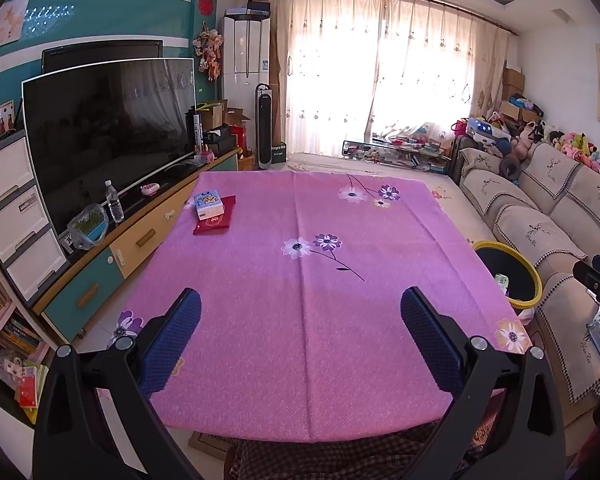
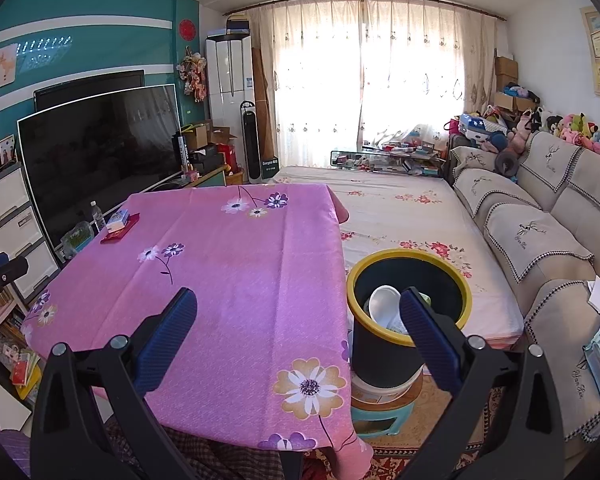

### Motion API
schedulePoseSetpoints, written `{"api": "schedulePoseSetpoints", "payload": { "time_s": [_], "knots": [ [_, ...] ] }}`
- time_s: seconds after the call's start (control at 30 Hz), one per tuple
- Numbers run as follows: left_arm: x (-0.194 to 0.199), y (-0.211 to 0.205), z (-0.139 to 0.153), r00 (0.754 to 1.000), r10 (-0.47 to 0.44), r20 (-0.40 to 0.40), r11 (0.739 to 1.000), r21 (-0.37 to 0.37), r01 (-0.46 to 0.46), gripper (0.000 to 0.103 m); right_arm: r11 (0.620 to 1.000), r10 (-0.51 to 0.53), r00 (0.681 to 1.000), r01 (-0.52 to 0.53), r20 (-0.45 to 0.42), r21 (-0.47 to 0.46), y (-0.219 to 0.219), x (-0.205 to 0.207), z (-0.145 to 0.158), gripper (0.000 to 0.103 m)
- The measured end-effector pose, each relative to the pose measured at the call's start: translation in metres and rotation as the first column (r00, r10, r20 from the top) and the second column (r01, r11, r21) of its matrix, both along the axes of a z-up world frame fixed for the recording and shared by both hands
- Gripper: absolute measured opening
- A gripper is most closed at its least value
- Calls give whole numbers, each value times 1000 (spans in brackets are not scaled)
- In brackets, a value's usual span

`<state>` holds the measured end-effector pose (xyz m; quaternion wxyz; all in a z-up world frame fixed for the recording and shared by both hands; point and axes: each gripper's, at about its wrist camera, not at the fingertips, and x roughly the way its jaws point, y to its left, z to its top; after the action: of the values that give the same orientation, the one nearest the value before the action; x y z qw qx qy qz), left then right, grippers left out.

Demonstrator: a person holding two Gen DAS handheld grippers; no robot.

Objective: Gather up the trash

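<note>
Apparently near done, both the left claw and right claw gape empty over the table, trash already in the yellow-rimmed bin.

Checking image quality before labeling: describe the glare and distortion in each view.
Left wrist view: the curtained window is blown out white and straight edges bow from the fisheye. Right wrist view: same overexposed window, corners vignetted black.

Open tablecloth, tissue pack far-left
</note>
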<state>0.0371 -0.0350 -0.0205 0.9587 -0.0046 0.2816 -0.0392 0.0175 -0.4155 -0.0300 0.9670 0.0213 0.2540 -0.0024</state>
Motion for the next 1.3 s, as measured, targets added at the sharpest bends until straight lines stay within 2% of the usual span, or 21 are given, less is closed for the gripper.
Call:
{"api": "schedulePoseSetpoints", "payload": {
  "time_s": [1.3],
  "knots": [
    [7,-5,-9,1000,1,-23,1000,6,0,98,1000,5,1000,-5,-17,7,-4,3,-6,96]
  ]
}}
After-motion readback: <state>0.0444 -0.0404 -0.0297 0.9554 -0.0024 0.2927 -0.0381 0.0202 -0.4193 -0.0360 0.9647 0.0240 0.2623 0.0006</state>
